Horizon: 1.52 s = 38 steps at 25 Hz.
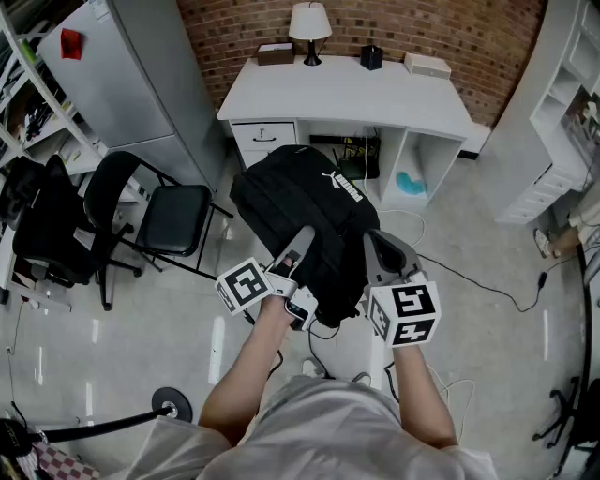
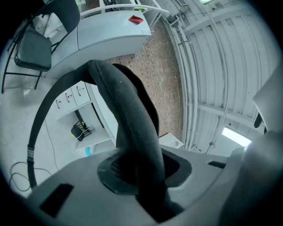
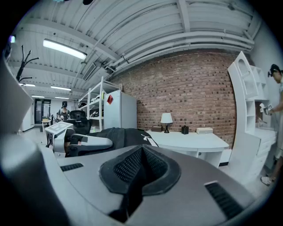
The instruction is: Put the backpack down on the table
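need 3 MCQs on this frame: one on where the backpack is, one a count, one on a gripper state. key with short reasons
1. Where is the black fabric backpack?
A) on the white desk
B) held up in front of it
C) on a chair

2. How many things stand on the desk top?
A) two
B) four
C) seven

3. The fingers of the left gripper are:
A) shut, empty
B) gripping a padded black strap
C) spread wide, nothing between

Key:
1 B, it hangs short of the desk.
2 B, white table lamp, brown box, small black container, flat white box.
3 B, the strap runs between them.
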### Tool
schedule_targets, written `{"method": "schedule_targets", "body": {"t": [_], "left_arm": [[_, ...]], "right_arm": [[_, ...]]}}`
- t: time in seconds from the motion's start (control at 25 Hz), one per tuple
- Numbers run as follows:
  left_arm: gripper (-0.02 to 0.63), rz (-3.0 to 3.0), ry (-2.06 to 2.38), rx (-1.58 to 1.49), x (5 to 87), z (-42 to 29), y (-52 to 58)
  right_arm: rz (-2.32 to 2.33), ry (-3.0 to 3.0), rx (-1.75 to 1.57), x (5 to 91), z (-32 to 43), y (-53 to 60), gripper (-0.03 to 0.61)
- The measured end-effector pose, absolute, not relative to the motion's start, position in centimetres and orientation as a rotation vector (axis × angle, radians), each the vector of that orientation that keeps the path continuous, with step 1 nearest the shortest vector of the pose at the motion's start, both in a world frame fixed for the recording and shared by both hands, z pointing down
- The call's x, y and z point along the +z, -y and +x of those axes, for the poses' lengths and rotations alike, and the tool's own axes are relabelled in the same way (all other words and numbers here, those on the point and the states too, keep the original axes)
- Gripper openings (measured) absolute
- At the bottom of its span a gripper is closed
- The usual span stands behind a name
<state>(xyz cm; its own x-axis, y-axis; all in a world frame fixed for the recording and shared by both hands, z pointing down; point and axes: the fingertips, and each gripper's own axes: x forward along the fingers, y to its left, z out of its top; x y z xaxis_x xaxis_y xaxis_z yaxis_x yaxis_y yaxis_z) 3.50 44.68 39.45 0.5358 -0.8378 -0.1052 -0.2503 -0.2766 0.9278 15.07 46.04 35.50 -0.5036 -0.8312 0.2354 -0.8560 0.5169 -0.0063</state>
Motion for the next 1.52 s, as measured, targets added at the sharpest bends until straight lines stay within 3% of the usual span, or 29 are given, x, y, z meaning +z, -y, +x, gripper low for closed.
{"method": "schedule_targets", "body": {"t": [0.84, 1.52], "left_arm": [[0.107, 1.817, 0.899, -0.755, 39.2, 0.6, -39.5], [0.107, 1.789, 1.022, -0.803, 38.8, 6.6, -25.5]], "right_arm": [[1.453, 2.547, 0.171, 36.0, 12.6, -41.2, 0.0], [1.258, 2.681, 0.21, 36.2, 18.1, -24.8, 0.0]]}}
